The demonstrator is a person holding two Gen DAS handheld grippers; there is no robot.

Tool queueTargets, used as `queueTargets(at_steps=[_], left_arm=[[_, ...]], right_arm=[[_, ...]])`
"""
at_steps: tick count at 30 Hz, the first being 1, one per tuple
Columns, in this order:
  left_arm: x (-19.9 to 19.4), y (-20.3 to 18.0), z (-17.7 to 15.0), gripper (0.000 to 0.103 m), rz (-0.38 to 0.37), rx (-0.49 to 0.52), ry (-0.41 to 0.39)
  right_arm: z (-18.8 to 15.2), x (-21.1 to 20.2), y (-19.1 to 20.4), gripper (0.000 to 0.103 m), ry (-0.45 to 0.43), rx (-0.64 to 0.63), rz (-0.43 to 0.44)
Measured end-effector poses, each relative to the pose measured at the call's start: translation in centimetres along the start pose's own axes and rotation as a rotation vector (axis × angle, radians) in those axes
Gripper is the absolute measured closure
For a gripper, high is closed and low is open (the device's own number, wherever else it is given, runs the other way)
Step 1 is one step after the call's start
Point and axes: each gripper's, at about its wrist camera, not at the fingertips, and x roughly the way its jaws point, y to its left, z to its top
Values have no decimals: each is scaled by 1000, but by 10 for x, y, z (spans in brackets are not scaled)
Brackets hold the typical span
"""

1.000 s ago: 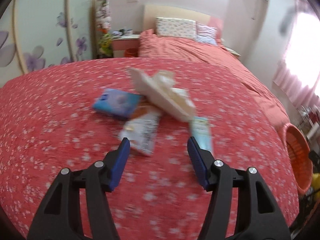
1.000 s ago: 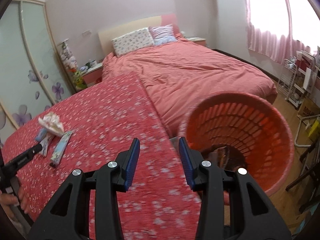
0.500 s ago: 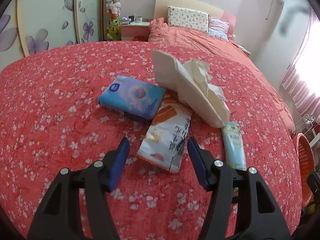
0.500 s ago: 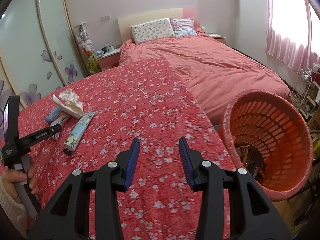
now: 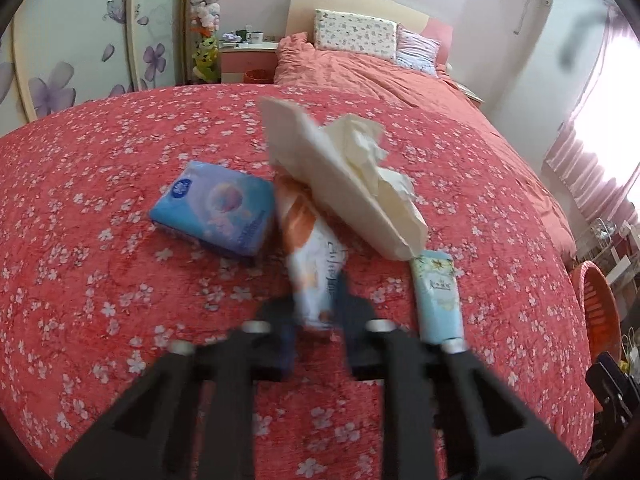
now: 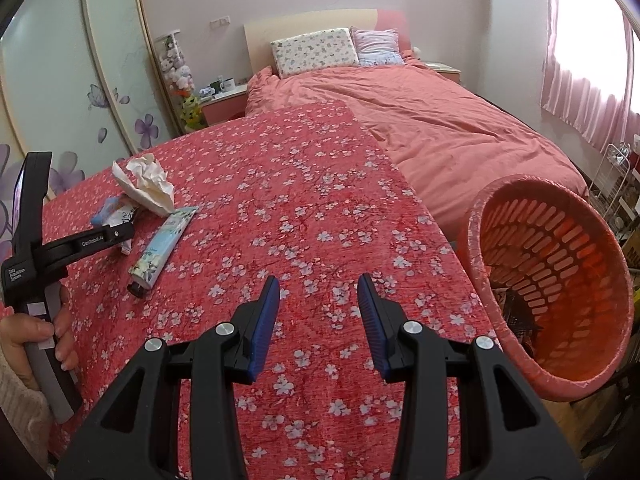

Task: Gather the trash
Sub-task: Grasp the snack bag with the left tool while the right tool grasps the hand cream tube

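Note:
On the red floral blanket (image 5: pixel 100 280) lie a white-and-orange snack wrapper (image 5: pixel 312 256), a blue tissue pack (image 5: pixel 216 208), a crumpled cream tissue (image 5: pixel 352 176) and a pale blue tube (image 5: pixel 436 296). My left gripper (image 5: pixel 316 312) is blurred, its fingers drawn close around the near end of the wrapper. In the right wrist view the left gripper (image 6: pixel 116 236) reaches the wrapper (image 6: pixel 126 220) beside the tube (image 6: pixel 164 246) and tissue (image 6: pixel 146 186). My right gripper (image 6: pixel 316 320) is open and empty above the blanket, left of the orange basket (image 6: pixel 556 280).
The orange basket holds dark trash at its bottom and stands off the blanket's right edge; it also shows in the left wrist view (image 5: pixel 596 308). A pink bed with pillows (image 6: pixel 316 54) lies beyond. A nightstand (image 5: pixel 248 60) and sliding wardrobe doors (image 6: pixel 80 80) are at the left.
My left gripper has moved forward to the snack wrapper and its fingers have closed in around the wrapper's near end. My right gripper has stayed open, shifting slightly over the blanket.

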Motion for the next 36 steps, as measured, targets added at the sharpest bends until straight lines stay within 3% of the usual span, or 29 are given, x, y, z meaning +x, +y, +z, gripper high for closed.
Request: queueTargets(at_steps=[6, 16, 20, 26, 36], left_arm=[[-14, 1, -10, 96, -8, 17, -36], [-69, 31, -34, 97, -10, 33, -119], [-84, 53, -39, 97, 44, 28, -135], [-77, 88, -39, 97, 93, -26, -100], [-62, 102, -40, 97, 102, -55, -64]], right_arm=[[0, -1, 6, 62, 1, -7, 9], [3, 4, 39, 62, 7, -53, 60], [5, 10, 64, 62, 13, -77, 100], [8, 27, 102, 62, 41, -109, 155], [11, 52, 129, 62, 94, -87, 185]])
